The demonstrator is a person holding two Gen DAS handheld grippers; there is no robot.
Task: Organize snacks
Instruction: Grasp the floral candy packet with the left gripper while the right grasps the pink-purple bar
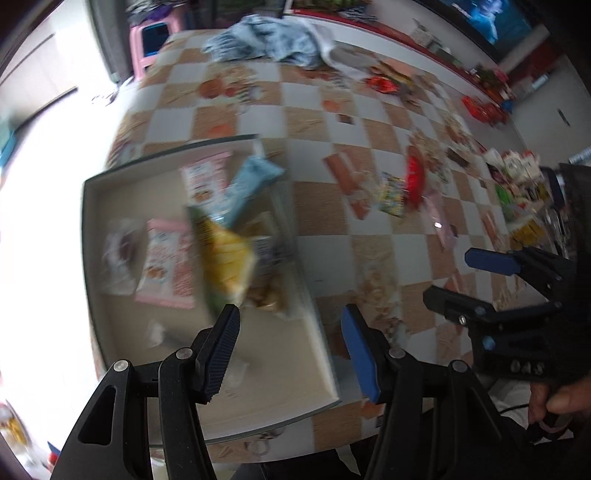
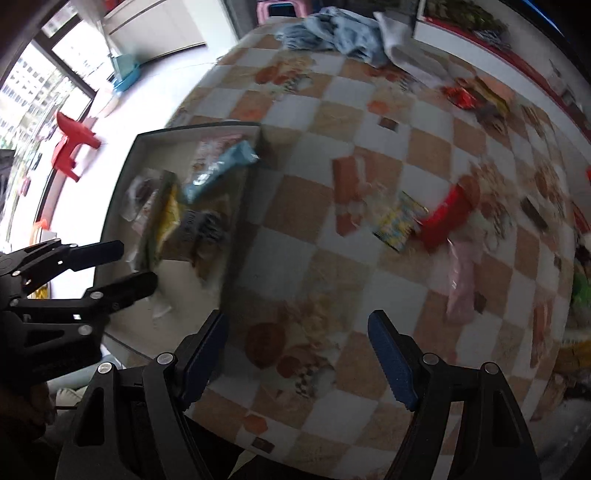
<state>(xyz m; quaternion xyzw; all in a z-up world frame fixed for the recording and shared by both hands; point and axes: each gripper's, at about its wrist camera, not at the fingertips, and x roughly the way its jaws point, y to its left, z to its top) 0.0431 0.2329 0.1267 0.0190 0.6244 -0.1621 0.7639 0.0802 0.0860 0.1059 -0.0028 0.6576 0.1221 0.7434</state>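
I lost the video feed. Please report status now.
Left tool open, empty. Right tool open, empty. Several snacks in tray; red packet still on table. Nothing blocking.

Bare checkered table (image 2: 295,258) lies between the box (image 1: 317,332) and the loose snacks (image 2: 424,218), room to pass. The box's near half (image 1: 266,376) is open floor; packets (image 1: 221,236) crowd its far half. The box wall (image 2: 236,236) stands between. Crumpled cloth (image 2: 332,33) blocks the far edge.

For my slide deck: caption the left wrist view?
Open left gripper above shallow grey tray of snack packets; more lie on the checkered tablecloth.
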